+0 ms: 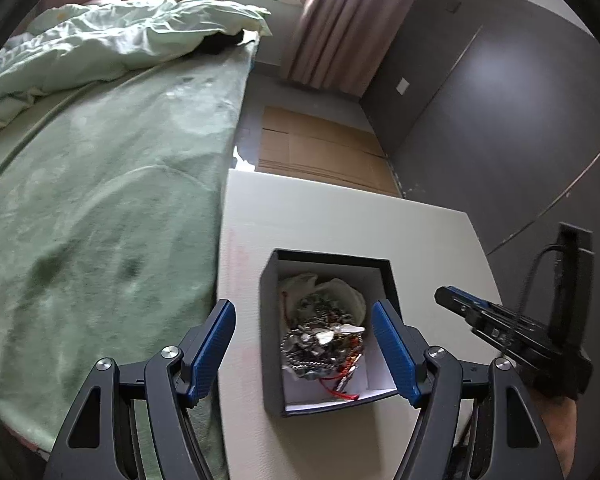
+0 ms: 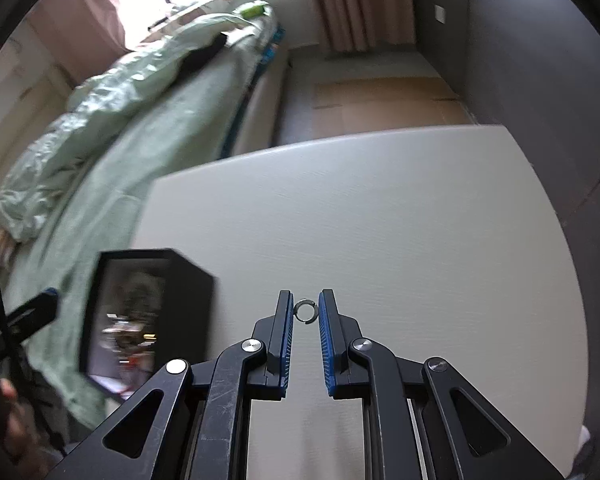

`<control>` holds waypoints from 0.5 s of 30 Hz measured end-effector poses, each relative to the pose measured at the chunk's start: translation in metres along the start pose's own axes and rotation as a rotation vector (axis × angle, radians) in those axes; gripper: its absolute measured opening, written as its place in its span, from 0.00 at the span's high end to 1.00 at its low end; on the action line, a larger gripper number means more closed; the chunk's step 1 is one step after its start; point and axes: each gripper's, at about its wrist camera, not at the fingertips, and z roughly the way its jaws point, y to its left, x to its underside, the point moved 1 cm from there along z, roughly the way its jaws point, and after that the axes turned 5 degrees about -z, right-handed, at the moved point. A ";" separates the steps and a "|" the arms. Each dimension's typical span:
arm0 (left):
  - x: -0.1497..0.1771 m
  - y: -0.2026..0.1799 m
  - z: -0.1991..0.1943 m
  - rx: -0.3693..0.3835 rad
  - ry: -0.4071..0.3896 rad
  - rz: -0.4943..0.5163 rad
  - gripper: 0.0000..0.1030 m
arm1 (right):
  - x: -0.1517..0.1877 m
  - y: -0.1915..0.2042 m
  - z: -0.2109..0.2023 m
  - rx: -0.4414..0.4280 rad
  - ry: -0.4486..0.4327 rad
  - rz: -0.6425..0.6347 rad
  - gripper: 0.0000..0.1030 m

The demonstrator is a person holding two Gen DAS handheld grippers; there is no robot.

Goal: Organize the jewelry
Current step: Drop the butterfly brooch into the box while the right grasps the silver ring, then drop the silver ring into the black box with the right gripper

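Observation:
A black open box (image 1: pixel 270 320) stands on the white table (image 1: pixel 340 216), holding a tangled pile of silver chains and red-threaded jewelry (image 1: pixel 324 336) on white paper. My left gripper (image 1: pixel 303 306) hangs open just above the box, one blue pad on each side of it, nothing between them. My right gripper (image 2: pixel 306 312) is shut on a small silver ring (image 2: pixel 305 312), pinched between its blue pad tips over bare tabletop to the right of the box (image 2: pixel 192 292). In the left wrist view the right gripper (image 1: pixel 446 294) shows at the right edge. The left gripper's tip (image 2: pixel 44 300) shows at the far left.
A bed with a green blanket (image 1: pixel 100 200) runs along the table's left edge. Flattened cardboard (image 1: pixel 320 148) lies on the floor beyond the table. A grey wall (image 1: pixel 500 120) stands to the right and pink curtains (image 1: pixel 340 20) hang at the back.

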 end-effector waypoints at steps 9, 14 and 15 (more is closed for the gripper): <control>0.005 0.015 -0.011 -0.030 -0.003 -0.011 0.11 | 0.002 0.049 -0.018 -0.110 -0.041 -0.076 0.86; 0.008 0.022 -0.022 -0.028 -0.010 -0.026 0.00 | 0.003 0.064 -0.024 -0.155 -0.052 -0.100 0.86; 0.009 0.023 -0.024 -0.034 -0.011 -0.026 0.00 | 0.004 0.067 -0.026 -0.171 -0.051 -0.102 0.86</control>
